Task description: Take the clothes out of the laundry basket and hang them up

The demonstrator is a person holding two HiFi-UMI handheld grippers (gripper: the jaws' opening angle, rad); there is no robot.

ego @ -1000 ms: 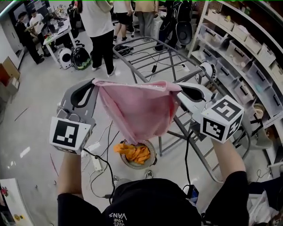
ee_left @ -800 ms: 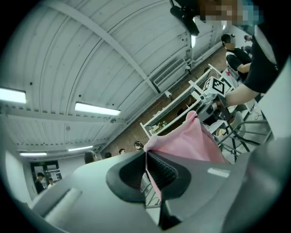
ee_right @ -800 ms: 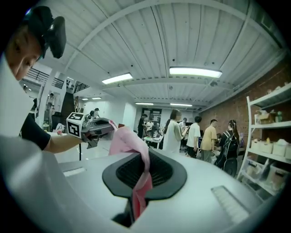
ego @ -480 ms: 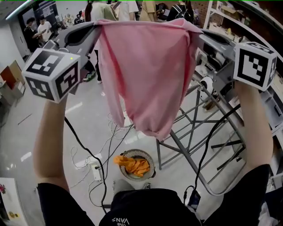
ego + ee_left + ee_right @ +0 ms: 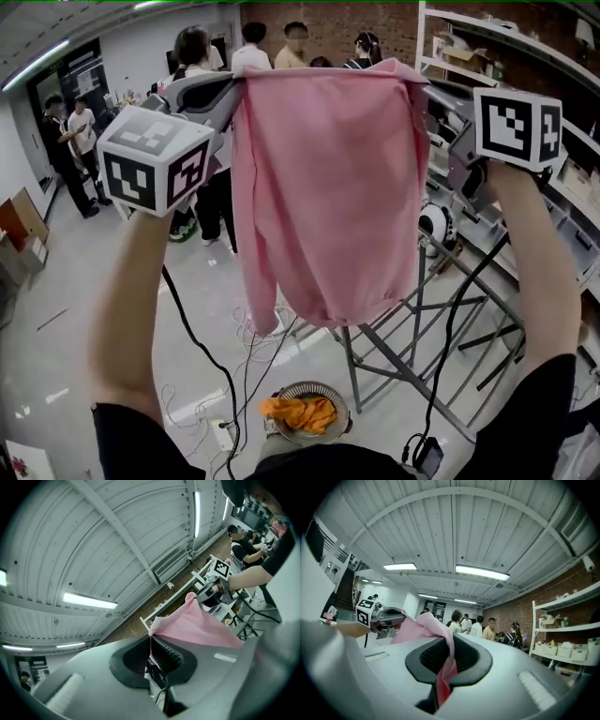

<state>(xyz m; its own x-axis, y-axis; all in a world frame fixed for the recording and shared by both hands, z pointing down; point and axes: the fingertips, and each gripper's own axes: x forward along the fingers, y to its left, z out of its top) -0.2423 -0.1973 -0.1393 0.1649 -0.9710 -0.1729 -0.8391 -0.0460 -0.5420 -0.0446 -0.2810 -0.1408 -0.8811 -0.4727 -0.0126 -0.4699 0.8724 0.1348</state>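
Note:
A pink garment (image 5: pixel 328 187) hangs spread between my two grippers, high in front of my head. My left gripper (image 5: pixel 237 84) is shut on its upper left corner, and my right gripper (image 5: pixel 419 82) is shut on the upper right corner. In the left gripper view the pink cloth (image 5: pixel 197 627) runs from the pinched jaws across to the other gripper. The right gripper view has a fold of pink cloth (image 5: pixel 443 667) clamped between the pads. Far below on the floor stands the round laundry basket (image 5: pixel 330 396) with an orange garment (image 5: pixel 300 412) in it. The grey drying rack (image 5: pixel 412 361) stands low at the right.
Several people stand at the back of the room (image 5: pixel 281 42). White shelves with boxes (image 5: pixel 497 47) line the right wall. Cables and a power strip (image 5: pixel 225 433) lie on the floor beside the basket.
Both grippers have risen with the pink garment from just above the basket up to head height. The garment now hangs at full length, well above the rack.

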